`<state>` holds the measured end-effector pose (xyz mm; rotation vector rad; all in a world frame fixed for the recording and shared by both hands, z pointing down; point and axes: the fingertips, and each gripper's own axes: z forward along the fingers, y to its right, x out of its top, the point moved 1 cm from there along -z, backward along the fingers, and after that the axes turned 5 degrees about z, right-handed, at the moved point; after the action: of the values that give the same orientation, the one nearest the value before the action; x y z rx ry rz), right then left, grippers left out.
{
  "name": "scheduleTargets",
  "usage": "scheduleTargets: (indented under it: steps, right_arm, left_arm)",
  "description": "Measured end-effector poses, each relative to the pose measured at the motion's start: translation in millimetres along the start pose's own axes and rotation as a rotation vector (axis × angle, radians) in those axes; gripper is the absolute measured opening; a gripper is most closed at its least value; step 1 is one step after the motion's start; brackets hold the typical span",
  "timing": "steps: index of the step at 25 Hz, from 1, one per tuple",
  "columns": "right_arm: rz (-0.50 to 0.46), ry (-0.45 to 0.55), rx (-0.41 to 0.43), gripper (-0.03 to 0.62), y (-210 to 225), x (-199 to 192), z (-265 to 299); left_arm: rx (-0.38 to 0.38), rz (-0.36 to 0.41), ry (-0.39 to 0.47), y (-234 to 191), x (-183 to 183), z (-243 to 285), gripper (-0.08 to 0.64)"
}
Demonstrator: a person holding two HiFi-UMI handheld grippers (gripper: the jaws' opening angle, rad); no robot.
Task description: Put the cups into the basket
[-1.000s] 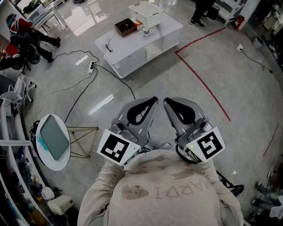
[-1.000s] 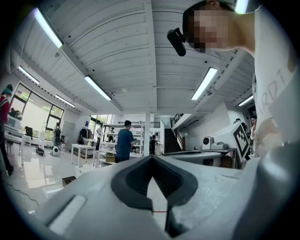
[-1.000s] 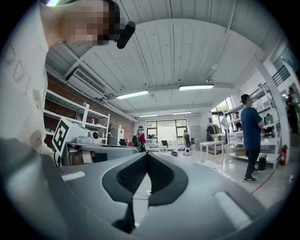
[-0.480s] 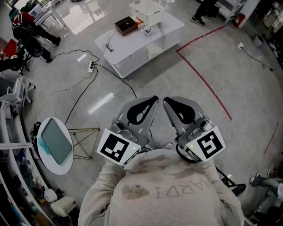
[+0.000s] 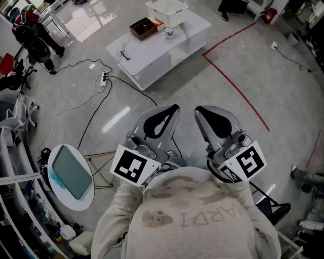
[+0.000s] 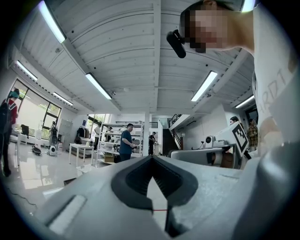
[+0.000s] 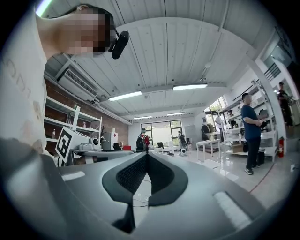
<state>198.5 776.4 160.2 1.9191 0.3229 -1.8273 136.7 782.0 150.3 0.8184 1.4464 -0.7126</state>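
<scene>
Far ahead in the head view, a low white table (image 5: 152, 48) carries a white basket (image 5: 166, 11) and one small cup (image 5: 168, 33) just in front of it. My left gripper (image 5: 172, 110) and right gripper (image 5: 200, 112) are held side by side against the person's chest, well short of the table. Both are shut, with nothing between the jaws. In the left gripper view, the left gripper (image 6: 152, 158) points up across the room. The right gripper (image 7: 146, 154) does the same in the right gripper view. Neither of those views shows the cup or basket.
A brown open box (image 5: 143, 29) sits on the table left of the basket. A power strip with black cables (image 5: 104, 77) lies on the floor ahead. A round white stand (image 5: 71, 177) is at my left. A red floor line (image 5: 238, 93) runs to the right. People stand in the room.
The right gripper has moved a little to the right, widening the gap between the two grippers. The head view has shifted slightly. Both grippers stay shut.
</scene>
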Motion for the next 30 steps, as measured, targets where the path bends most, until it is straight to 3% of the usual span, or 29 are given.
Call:
scheduleTargets:
  steps: [5, 12, 22, 30]
  right_arm:
    - [0.020, -0.013, -0.044, 0.029, 25.4, -7.1, 10.1]
    - [0.031, -0.012, -0.033, 0.029, 80.8, -2.2, 41.6]
    - [0.037, -0.010, 0.062, 0.048, 198.4, 34.8, 73.7]
    - [0.051, -0.012, 0.117, 0.048, 289.8, 47.4, 77.8]
  left_arm:
    - [-0.014, -0.029, 0.005, -20.6, -12.5, 17.8, 0.002]
    - [0.006, -0.032, -0.011, -52.8, -20.0, 70.4, 0.002]
    - [0.084, -0.013, -0.010, -92.2, -6.2, 187.0, 0.002]
    - [0.143, -0.001, 0.014, -99.2, -7.9, 272.0, 0.002]
